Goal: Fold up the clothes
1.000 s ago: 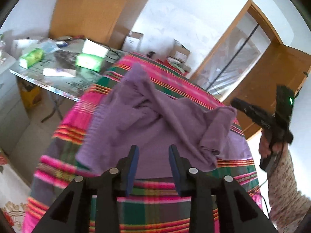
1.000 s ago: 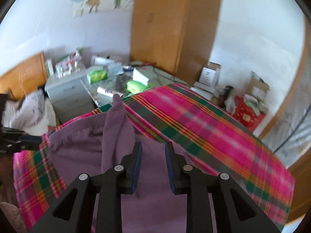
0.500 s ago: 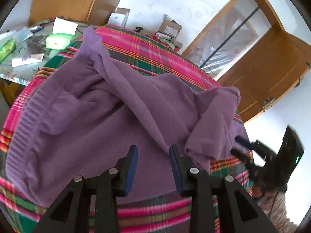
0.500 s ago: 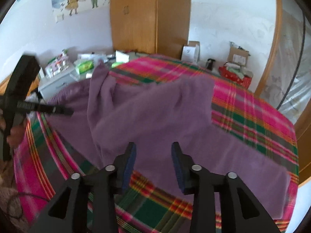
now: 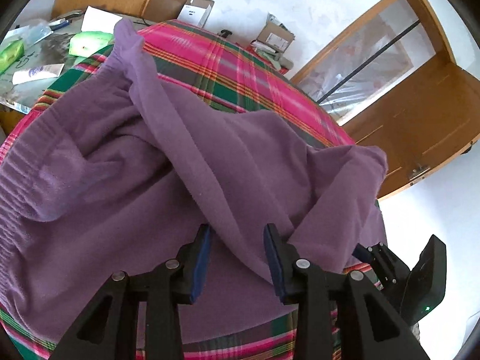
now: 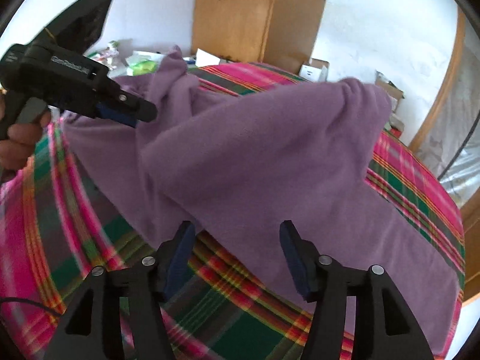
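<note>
A purple knit sweater (image 5: 120, 180) lies rumpled on a bed with a pink and green plaid cover (image 5: 240, 69). One long fold runs down its middle and a sleeve is bunched at the right. My left gripper (image 5: 237, 231) hovers low over it. Its jaws are opening, the fold's lower end lies between them, and the pads do not press on it. In the right wrist view the sweater (image 6: 255, 150) fills the centre. My right gripper (image 6: 237, 228) is opening wide over its near hem, gripping nothing. Each gripper shows in the other's view: right (image 5: 364, 252), left (image 6: 141, 117).
A glass-topped table (image 5: 36, 84) with green packets and papers stands beyond the bed's far left corner. Cardboard boxes (image 5: 195, 12) sit along the white wall. A wooden door (image 5: 420, 120) is at the right, a wardrobe (image 6: 255, 15) behind. A hand (image 6: 18, 147) holds the left gripper.
Both grippers have come down closer to the sweater. The right jaws have spread much wider. The right gripper now sits low by the bunched sleeve in the left wrist view.
</note>
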The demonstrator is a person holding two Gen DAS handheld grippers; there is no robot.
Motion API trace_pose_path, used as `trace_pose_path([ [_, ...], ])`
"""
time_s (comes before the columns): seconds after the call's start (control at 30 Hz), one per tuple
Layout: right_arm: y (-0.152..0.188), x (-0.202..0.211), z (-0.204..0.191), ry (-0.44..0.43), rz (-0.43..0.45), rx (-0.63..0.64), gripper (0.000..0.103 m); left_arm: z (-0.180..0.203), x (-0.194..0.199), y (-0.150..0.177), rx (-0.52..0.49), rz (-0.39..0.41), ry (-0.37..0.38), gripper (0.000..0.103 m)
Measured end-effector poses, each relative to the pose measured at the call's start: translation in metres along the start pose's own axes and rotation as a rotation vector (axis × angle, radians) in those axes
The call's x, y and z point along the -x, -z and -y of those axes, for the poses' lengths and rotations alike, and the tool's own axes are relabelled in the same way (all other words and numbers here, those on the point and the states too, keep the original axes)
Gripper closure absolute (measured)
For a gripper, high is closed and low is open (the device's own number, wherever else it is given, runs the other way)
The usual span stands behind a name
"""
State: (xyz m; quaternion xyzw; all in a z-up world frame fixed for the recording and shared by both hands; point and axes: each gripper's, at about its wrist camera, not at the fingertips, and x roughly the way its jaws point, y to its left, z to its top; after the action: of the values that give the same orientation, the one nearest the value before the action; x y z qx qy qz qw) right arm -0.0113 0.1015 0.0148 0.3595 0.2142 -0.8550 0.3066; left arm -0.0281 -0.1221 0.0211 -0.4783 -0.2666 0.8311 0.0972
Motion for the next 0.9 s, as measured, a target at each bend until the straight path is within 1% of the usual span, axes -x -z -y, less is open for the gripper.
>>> trace_pose_path([
  [0.17, 0.003, -0.004, 0.015, 0.03, -0.014, -0.075, 0.042, -0.002, -0.009, -0.005, 0.027, -0.016, 0.007, 0.066],
  [0.23, 0.004, -0.002, 0.02, 0.039, -0.006, -0.102, 0.047, -0.002, -0.012, -0.007, 0.04, -0.026, 0.008, 0.067],
  [0.27, 0.005, -0.001, 0.023, 0.038, -0.003, -0.118, 0.059, -0.002, -0.014, -0.008, 0.047, -0.029, 0.01, 0.067],
  [0.3, 0.005, -0.001, 0.025, 0.037, 0.0, -0.135, 0.075, -0.003, -0.014, -0.009, 0.053, -0.028, 0.012, 0.067],
  [0.33, 0.006, 0.0, 0.028, 0.037, 0.002, -0.151, 0.082, -0.002, -0.015, -0.011, 0.055, -0.026, 0.013, 0.068],
  [0.37, 0.007, 0.002, 0.031, 0.029, 0.011, -0.174, 0.088, -0.001, -0.016, -0.012, 0.055, -0.024, 0.015, 0.072],
  [0.4, 0.008, 0.005, 0.034, 0.02, 0.022, -0.196, 0.091, 0.001, -0.016, -0.013, 0.051, -0.02, 0.015, 0.075],
  [0.47, 0.011, 0.011, 0.034, 0.027, 0.036, -0.206, 0.094, 0.004, -0.016, -0.015, 0.044, -0.013, 0.014, 0.086],
  [0.53, 0.014, 0.018, 0.034, 0.041, 0.051, -0.211, 0.095, 0.004, -0.017, -0.016, 0.046, -0.008, 0.015, 0.092],
  [0.63, 0.019, 0.034, 0.04, 0.083, 0.081, -0.231, 0.096, 0.004, -0.015, -0.018, 0.065, 0.005, 0.021, 0.097],
  [0.8, 0.03, 0.063, 0.063, 0.158, 0.127, -0.309, 0.096, 0.013, -0.005, -0.02, 0.055, 0.052, 0.037, 0.099],
  [0.9, 0.036, 0.079, 0.088, 0.21, 0.152, -0.38, 0.096, 0.018, 0.0, -0.024, 0.041, 0.067, 0.053, 0.099],
])
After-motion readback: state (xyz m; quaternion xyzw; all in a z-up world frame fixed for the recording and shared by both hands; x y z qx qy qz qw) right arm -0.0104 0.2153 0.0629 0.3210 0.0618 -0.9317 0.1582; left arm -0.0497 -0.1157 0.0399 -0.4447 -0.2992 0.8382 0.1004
